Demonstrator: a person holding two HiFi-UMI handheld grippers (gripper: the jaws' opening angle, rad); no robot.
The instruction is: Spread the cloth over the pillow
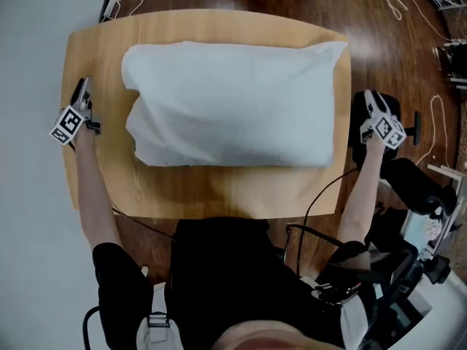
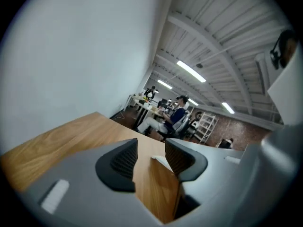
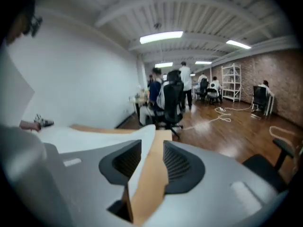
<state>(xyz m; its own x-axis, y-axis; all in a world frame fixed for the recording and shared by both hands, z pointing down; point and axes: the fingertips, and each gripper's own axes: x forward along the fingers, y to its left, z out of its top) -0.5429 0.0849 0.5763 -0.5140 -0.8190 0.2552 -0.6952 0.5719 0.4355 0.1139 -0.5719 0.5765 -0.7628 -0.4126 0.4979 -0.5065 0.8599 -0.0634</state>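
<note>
A white cloth [image 1: 233, 104] lies spread over a bulky form in the middle of the wooden table [image 1: 219, 188]; the pillow under it is hidden. My left gripper [image 1: 83, 87] is over the table's left edge, apart from the cloth. Its jaws [image 2: 151, 148] are open, with only bare wood and a far cloth corner [image 2: 161, 161] seen between them. My right gripper [image 1: 368, 98] hangs just past the table's right edge, beside the cloth's right side. It [image 3: 152, 150] is open too; the table edge [image 3: 149, 183] and the cloth [image 3: 94, 134] show behind the gap, untouched.
A white wall runs along the left. A black office chair [image 1: 412, 184] and loose cables [image 1: 436, 119] are on the wood floor at the right. Far off, people sit at desks [image 2: 173, 117], with another chair [image 3: 171, 103] and shelving [image 3: 232, 82].
</note>
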